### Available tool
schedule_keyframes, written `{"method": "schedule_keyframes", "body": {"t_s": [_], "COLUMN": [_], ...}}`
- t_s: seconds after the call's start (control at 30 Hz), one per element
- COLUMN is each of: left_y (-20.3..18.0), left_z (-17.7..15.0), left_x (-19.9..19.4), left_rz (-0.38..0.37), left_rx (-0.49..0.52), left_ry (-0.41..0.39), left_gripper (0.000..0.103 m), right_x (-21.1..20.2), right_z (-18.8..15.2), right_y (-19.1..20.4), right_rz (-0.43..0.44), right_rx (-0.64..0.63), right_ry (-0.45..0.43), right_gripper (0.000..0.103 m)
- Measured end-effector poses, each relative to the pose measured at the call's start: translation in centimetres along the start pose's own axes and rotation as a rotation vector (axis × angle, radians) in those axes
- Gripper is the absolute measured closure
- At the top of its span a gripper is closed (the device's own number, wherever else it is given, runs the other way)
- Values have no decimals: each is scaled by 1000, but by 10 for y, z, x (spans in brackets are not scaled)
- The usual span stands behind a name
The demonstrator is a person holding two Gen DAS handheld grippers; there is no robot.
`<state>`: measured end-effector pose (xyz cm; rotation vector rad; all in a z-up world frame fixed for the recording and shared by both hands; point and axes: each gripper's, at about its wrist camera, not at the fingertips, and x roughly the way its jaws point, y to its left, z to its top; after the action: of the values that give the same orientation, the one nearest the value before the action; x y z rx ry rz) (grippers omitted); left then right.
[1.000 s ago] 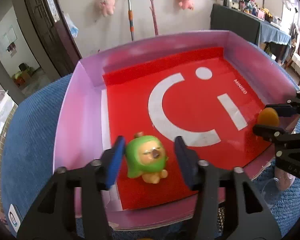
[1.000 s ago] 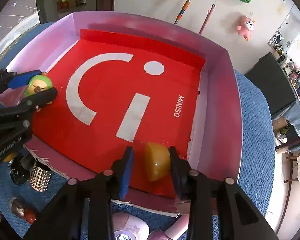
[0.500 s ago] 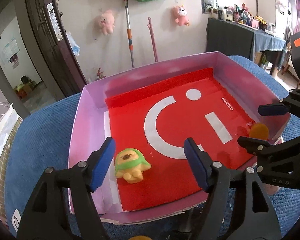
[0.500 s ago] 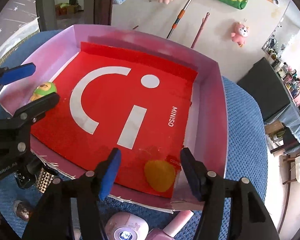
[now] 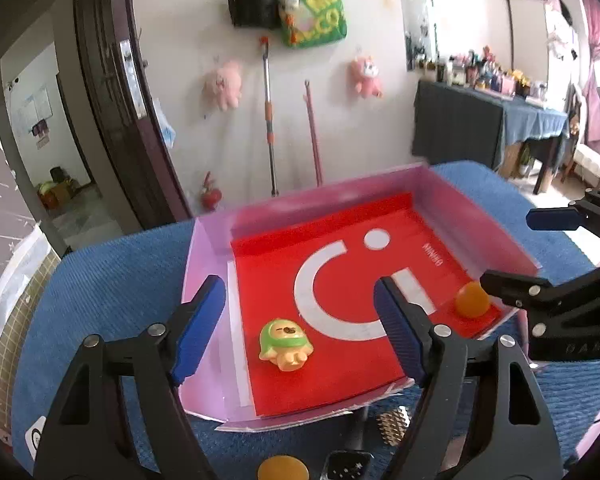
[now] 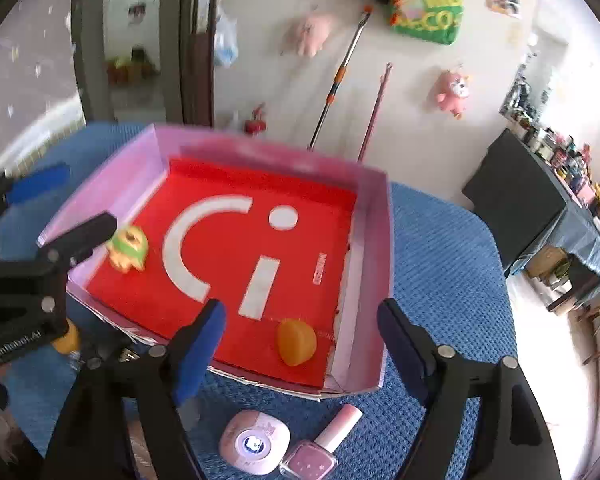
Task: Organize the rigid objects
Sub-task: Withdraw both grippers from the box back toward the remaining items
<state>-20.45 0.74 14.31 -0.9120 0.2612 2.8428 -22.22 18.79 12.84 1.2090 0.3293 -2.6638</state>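
Note:
A pink box with a red floor (image 5: pixel 208 256) (image 6: pixel 374 240) stands on the blue cloth. A green and yellow toy figure (image 5: pixel 286 342) (image 6: pixel 128 248) lies on its back near the box's front left corner. My left gripper (image 5: pixel 298 300) (image 6: pixel 88 196) hangs above it, its jaws opening, and the pads touch nothing. An orange half-ball (image 6: pixel 296 342) (image 5: pixel 471 300) rests in the front right corner. Above that, my right gripper (image 6: pixel 300 312) (image 5: pixel 508 248) is also opening and holds nothing.
In front of the box on the cloth lie a round pink compact (image 6: pixel 254 442), a pink nail polish bottle (image 6: pixel 320 450), a gold studded piece (image 5: pixel 394 426) and a second orange object (image 5: pixel 283 468). A wall with hanging plush toys stands behind.
Both grippers opened, let go of the toy figure and the orange half-ball, and rose back from the box. The figure tipped onto its back on the red floor.

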Motion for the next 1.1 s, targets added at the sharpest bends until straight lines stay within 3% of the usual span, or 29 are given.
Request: {"method": "schedule_keyframes", "body": {"t_s": [0.23, 0.37, 0.47, 0.63, 0.8, 0.97, 1.1], "left_y": [8, 5, -2, -7, -4, -3, 0], "left_z": [6, 3, -2, -22, -51, -79, -100], "left_x": [-45, -74, -98, -135, -161, -165, -154], "left_rz": [-53, -32, -8, 2, 4, 37, -39], "left_rx": [-77, -68, -53, -76, -128, -160, -228], "left_ry": [-100, -178, -244, -332, -395, -387, -307], "left_gripper": [21, 8, 8, 4, 0, 0, 0], "right_x": [-56, -86, -109, -144, -162, -160, -150], "right_z": [-5, -14, -23, -46, -75, -108, -134], "right_y": [-7, -1, 9, 18, 30, 47, 56], "right_rz": [37, 49, 22, -5, -20, -54, -40], "right_rx": [49, 39, 7, 16, 13, -5, 17], "right_ry": [-144, -218, -291, -411, -472, -503, -492], "right_gripper": [12, 8, 5, 2, 0, 0, 0]}}
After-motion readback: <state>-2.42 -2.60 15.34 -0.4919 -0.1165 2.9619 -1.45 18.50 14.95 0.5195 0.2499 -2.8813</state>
